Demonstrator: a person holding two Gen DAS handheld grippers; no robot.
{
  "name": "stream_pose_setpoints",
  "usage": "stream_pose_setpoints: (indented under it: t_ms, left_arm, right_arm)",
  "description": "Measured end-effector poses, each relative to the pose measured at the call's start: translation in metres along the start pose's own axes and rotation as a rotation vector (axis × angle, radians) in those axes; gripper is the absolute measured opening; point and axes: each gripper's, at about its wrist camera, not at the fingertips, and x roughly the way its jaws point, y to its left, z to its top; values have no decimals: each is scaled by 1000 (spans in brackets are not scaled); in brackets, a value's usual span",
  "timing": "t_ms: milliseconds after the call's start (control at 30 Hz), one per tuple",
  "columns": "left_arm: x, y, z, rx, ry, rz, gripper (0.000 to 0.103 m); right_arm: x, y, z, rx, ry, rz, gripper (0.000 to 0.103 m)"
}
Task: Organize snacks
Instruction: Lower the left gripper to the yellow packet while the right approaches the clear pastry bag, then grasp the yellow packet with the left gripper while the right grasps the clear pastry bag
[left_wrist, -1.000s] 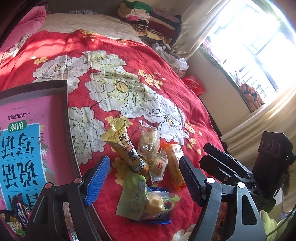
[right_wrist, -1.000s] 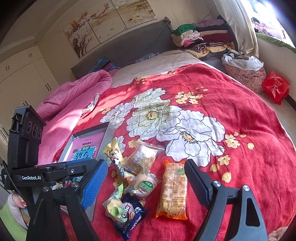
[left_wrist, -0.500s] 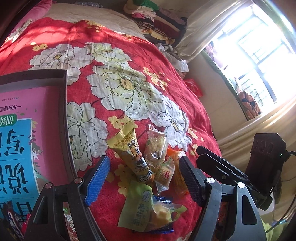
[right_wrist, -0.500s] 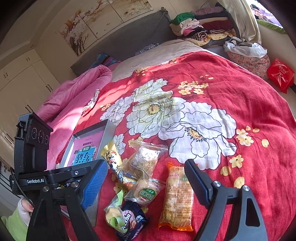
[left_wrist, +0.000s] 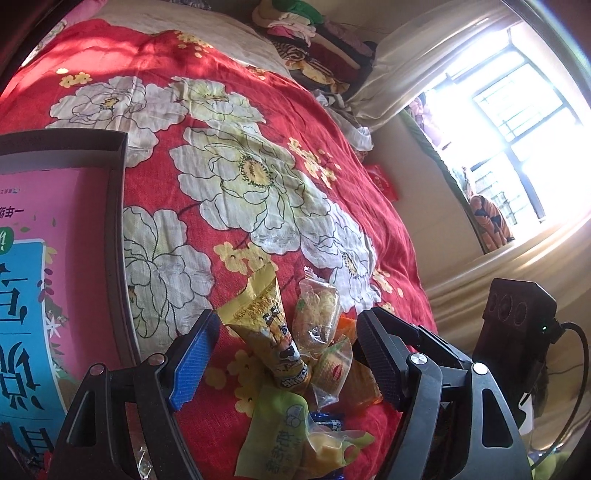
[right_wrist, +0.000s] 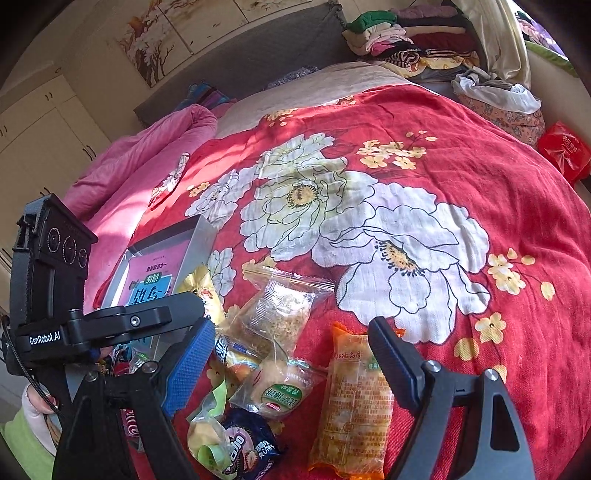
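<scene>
My left gripper (left_wrist: 284, 354) hangs released over the yellow cone snack (left_wrist: 264, 328), whose long axis runs away from me between the jaws. My right gripper (right_wrist: 291, 354), also released, straddles the round bun pack (right_wrist: 280, 387); the tray (left_wrist: 120, 236) lies left on the bed.

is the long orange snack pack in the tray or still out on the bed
Out. The orange pack lies flat on the red bedspread, well apart from the tray, with the other loose snacks.

Both wrist views close over snacks (left_wrist: 295, 354)
</scene>
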Motion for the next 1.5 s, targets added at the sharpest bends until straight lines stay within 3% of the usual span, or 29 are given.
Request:
stream_pose_setpoints:
  t_ms: [267,567,867,1267,1400,1500]
  left_arm:
    - [6,6,4,-20,4,-32,76]
    - [8,6,5,-18,6,-33,69]
    - [9,10,5,-18,13,-19,51]
    - [13,-1,-3,65,19,65,49]
    - [16,-2,-5,96,18,134,39]
    - [13,3,-4,80,13,127,32]
  right_arm:
    - [21,2,5,-14,37,8,83]
    - [50,18,5,-85,102,30,61]
    - [44,9,4,-64,59,26,44]
    - [17,-12,11,7,-29,4,41]
    - [11,-12,11,10,-42,11,41]
    - [9,-12,10,14,-50,22,41]
